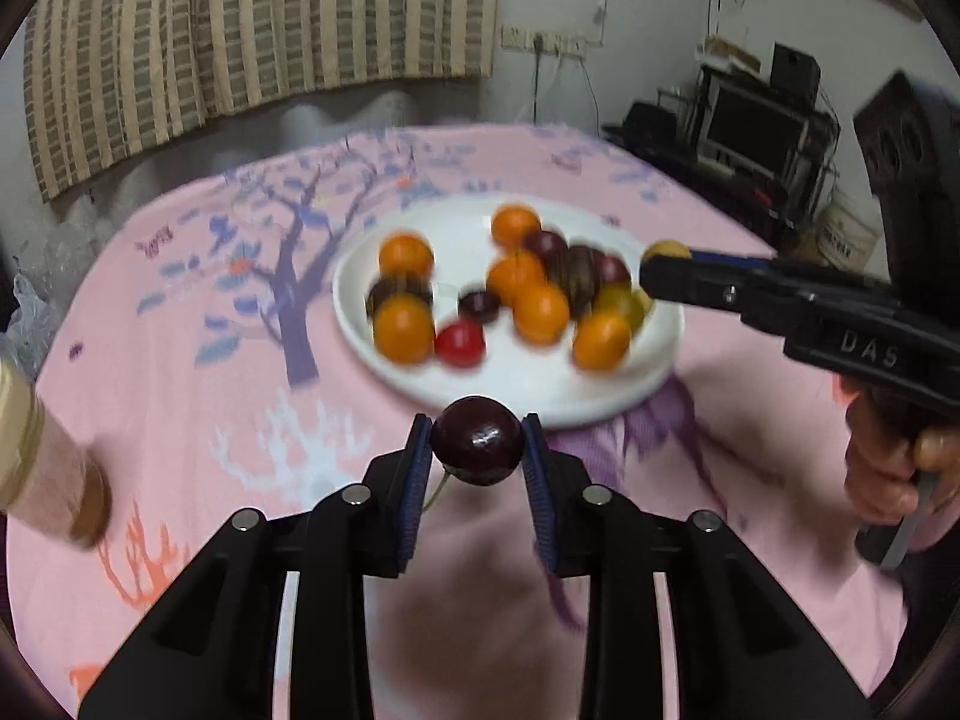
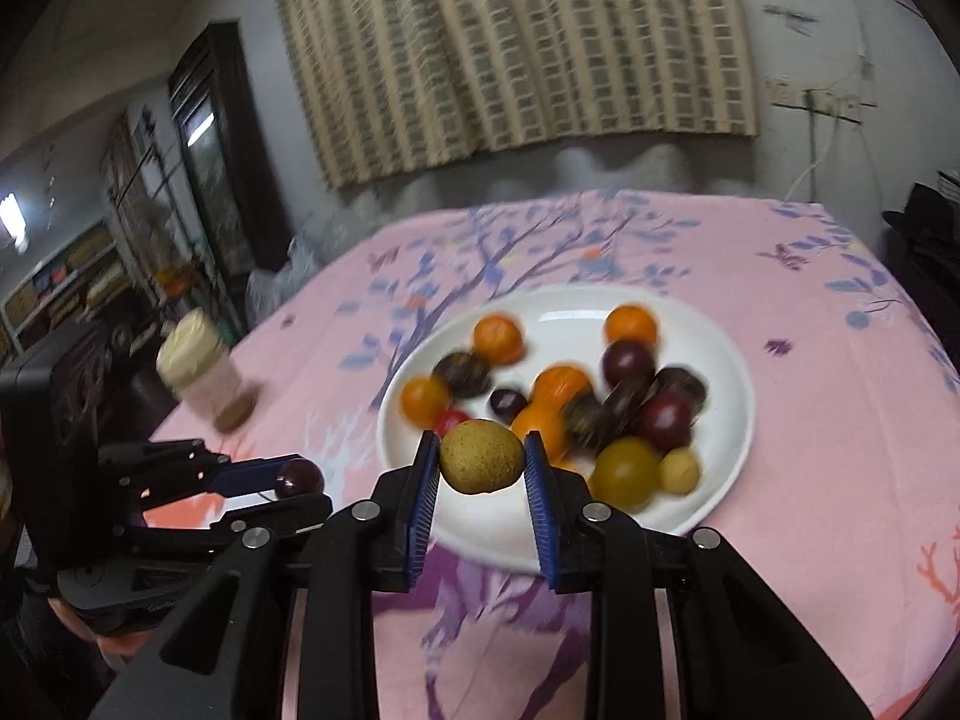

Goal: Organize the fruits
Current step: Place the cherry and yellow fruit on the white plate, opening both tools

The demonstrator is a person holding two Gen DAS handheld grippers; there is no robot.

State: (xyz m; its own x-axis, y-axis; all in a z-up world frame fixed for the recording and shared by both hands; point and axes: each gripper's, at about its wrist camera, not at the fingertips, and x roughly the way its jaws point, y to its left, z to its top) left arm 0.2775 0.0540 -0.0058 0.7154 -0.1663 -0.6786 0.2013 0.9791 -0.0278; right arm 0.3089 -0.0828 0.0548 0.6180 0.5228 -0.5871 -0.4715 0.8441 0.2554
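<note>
A white plate (image 1: 528, 396) on the pink cloth holds several small orange, dark purple, red and yellow-green fruits. My left gripper (image 1: 477, 441) is shut on a dark cherry (image 1: 477, 439) with a stem, held in front of the plate's near rim. My right gripper (image 2: 482, 459) is shut on a tan-yellow round fruit (image 2: 482, 457) above the plate's (image 2: 729, 420) near-left rim. The right gripper (image 1: 660, 264) shows in the left wrist view at the plate's right side. The left gripper (image 2: 297, 480) with the cherry (image 2: 298, 477) shows in the right wrist view, left of the plate.
A jar (image 2: 204, 369) with a cream lid stands on the cloth left of the plate; it also shows at the left edge in the left wrist view (image 1: 42, 468). Striped curtains hang behind the table. Shelves and electronics (image 1: 750, 126) stand at the room's sides.
</note>
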